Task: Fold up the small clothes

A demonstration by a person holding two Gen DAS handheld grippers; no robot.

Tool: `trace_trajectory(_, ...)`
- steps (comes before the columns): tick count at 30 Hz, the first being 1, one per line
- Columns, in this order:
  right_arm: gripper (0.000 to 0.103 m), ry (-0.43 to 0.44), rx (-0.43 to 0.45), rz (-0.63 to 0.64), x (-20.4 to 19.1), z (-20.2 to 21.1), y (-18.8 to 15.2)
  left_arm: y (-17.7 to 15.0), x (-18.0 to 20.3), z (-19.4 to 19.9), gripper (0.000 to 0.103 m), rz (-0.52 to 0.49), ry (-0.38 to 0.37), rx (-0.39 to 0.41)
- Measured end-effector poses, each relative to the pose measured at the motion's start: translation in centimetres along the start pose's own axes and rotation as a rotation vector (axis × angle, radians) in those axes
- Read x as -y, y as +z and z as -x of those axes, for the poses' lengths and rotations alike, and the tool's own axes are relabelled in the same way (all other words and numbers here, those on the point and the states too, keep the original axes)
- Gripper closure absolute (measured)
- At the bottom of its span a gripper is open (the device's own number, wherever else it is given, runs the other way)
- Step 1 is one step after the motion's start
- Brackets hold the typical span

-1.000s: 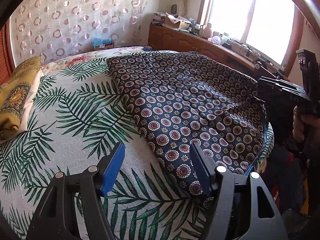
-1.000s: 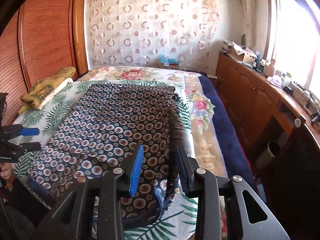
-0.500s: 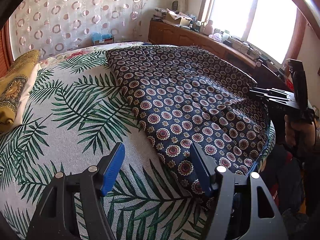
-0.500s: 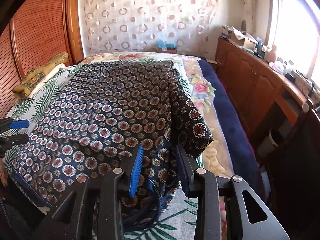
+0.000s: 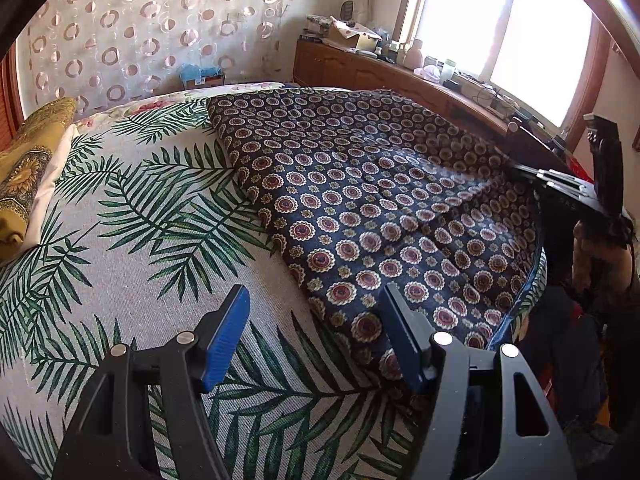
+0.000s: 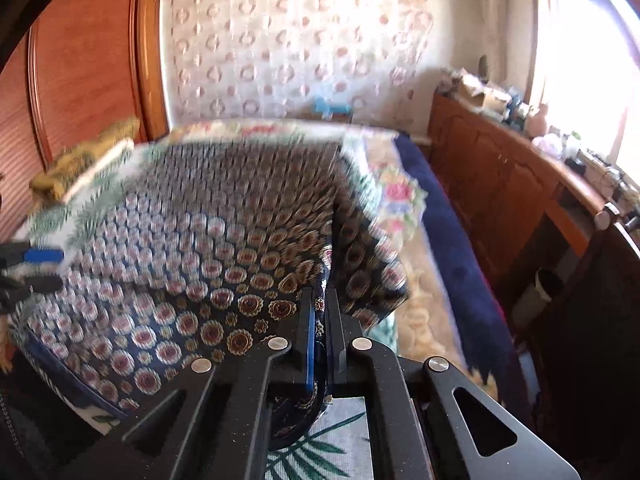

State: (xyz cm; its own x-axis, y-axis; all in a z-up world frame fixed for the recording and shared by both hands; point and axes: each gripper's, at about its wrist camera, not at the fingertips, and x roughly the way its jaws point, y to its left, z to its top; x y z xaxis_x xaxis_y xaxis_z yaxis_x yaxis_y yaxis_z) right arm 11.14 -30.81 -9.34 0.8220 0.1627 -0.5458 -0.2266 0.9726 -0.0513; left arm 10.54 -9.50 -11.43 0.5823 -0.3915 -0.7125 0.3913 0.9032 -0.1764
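Note:
A dark navy garment with a round flower print (image 5: 360, 200) lies spread on the palm-leaf bedsheet (image 5: 140, 240). My left gripper (image 5: 314, 320) is open, low over the sheet, its right finger over the garment's near-left corner. My right gripper (image 6: 319, 312) is shut on the garment's (image 6: 200, 248) near-right edge and lifts it, so that the corner hangs folded beside the fingers. The right gripper also shows in the left wrist view (image 5: 560, 188) at the garment's far right side. The left gripper shows in the right wrist view (image 6: 36, 268) at the left edge.
A yellow patterned pillow (image 5: 24, 176) lies at the bed's left side. A wooden cabinet (image 6: 500, 184) with clutter runs along the window wall to the right. A blue blanket (image 6: 448, 216) edges the bed's right side. A wooden wardrobe (image 6: 88, 60) stands at the left.
My right gripper has closed on the garment's edge and raised it; the right wrist view is blurred with motion. My left gripper stays open and has hardly moved.

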Motion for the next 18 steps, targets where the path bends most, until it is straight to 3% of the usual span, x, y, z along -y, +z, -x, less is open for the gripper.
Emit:
trace_trajectory(4, 0.100, -0.022, 0.006, -0.011, 0.5, 0.6, 0.1, -0.4, 0.3, 0.3, 0.035, -0.005, -0.058, 0.005)
trace_trajectory(10, 0.100, -0.011, -0.023, -0.041, 1.1, 0.6, -0.9, -1.1, 0.2, 0.5, 0.053, -0.006, -0.090, -0.017)
trace_trajectory(12, 0.089, -0.013, -0.038, -0.042, 1.1, 0.9, -1.0, -1.3, 0.2, 0.5, 0.055, -0.001, -0.102, -0.024)
trace_trajectory(13, 0.075, -0.021, -0.048, -0.043, 1.2, 1.1, -1.2, -1.4, 0.2, 0.6, 0.055, 0.000, -0.101, -0.021)
trace_trajectory(14, 0.068, -0.026, -0.058, -0.042, 1.2, 1.2, -1.2, -1.4, 0.3, 0.7, 0.055, 0.001, -0.101, -0.020)
trace_trajectory(18, 0.054, 0.004, -0.098, -0.063, 1.3, 1.8, -2.2, -1.6, 0.5, 0.9, 0.056, 0.001, -0.104, -0.023)
